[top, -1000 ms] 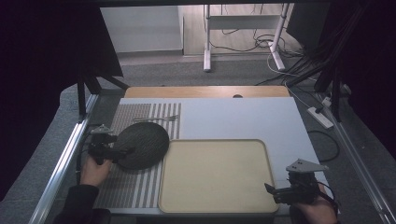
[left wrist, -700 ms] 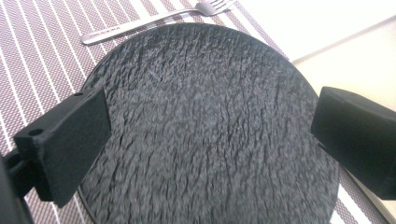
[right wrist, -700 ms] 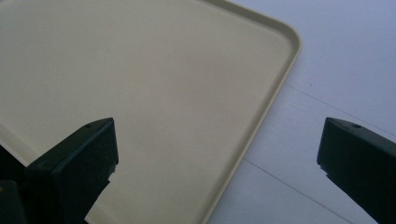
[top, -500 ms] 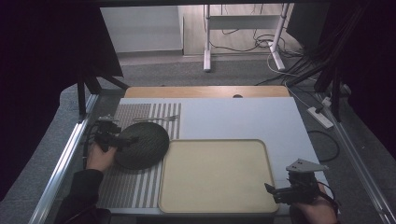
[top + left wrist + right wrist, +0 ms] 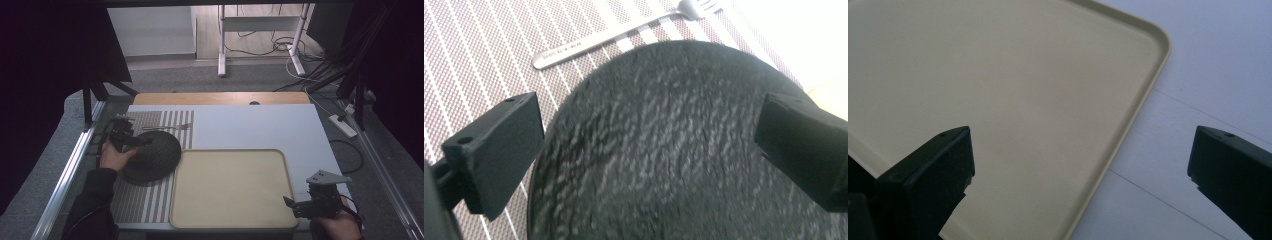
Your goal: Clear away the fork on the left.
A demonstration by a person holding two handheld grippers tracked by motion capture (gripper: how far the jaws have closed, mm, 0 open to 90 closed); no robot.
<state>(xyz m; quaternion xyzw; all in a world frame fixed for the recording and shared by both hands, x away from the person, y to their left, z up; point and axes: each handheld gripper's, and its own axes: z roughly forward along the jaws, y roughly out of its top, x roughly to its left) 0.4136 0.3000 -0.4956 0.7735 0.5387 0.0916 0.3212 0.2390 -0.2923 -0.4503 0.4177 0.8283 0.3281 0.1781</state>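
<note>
Left gripper over dark plate, near edge cropped

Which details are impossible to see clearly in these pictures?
- Plate: left gripper view, its near part runs off the bottom edge.
- Fork: left gripper view, tines cut by the top edge; in the high view it is too small.
- Tray: right gripper view, edges cut off most of it.
- Left gripper: high view, too dark to judge contact with the plate.

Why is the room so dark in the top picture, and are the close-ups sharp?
High view: dim edges, with light falling on the table. Left gripper view: the fork is crisp, the dark plate slightly smeared. Right gripper view: evenly lit tray, black jaws soft-edged.
</note>
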